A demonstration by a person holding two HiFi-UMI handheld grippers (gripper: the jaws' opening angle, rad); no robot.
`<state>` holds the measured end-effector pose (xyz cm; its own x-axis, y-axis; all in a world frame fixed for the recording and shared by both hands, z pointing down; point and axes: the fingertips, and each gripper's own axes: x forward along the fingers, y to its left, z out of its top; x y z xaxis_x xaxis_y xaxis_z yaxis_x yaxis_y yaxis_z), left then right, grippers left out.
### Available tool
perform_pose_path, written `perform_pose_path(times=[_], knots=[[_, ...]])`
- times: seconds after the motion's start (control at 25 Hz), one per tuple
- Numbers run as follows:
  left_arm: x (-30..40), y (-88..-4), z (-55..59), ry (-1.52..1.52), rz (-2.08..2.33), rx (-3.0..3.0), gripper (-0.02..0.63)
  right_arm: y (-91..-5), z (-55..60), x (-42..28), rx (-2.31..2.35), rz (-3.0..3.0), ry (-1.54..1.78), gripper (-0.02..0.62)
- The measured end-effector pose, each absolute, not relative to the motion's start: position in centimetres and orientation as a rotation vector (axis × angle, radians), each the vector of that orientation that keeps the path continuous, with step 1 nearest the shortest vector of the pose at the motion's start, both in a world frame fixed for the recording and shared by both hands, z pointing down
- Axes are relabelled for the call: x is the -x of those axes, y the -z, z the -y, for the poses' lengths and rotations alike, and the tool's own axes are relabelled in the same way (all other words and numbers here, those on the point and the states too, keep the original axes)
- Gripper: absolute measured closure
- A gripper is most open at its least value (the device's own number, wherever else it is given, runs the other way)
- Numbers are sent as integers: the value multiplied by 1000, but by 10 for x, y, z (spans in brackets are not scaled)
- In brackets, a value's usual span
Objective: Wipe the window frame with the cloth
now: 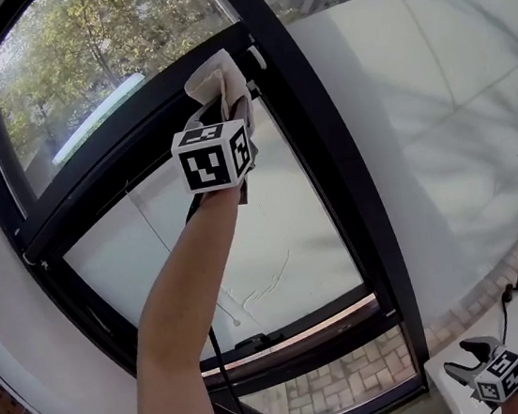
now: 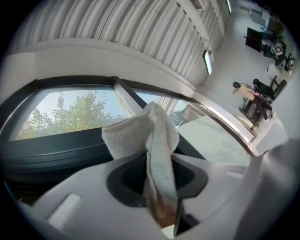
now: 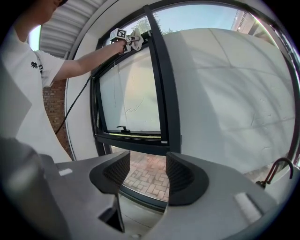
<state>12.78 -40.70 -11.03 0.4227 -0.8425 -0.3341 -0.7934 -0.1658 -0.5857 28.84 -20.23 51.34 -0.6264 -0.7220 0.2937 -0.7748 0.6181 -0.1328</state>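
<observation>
Cloth (image 2: pixel 157 136), pinched lengthwise in left claw (image 2: pixel 159 185), points up at frame (image 1: pixel 319 146); right claw (image 3: pixel 149 173) open.

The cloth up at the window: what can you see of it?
The cloth is a small off-white towel, terry-looking, soft and crumpled. The left gripper is shut on its lower part, and the rest bunches in folds above the jaws. It is held high against the black window frame, near where the crossbar meets the upright. Its pinched end looks darker.
</observation>
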Motion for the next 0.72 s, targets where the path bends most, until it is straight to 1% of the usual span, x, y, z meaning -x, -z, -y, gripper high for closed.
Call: perform_pose_path(times=[0.32, 0.48, 0.72], knots=[[-192, 99, 427, 207, -1270, 1980, 476, -523, 188, -326, -1368, 2578, -430, 353], [-197, 93, 429, 225, -1248, 1961, 476, -528, 189, -334, -1393, 2560, -438, 353], [-198, 77, 430, 257, -1211, 1966, 476, -525, 197, -321, -1361, 2574, -426, 353]])
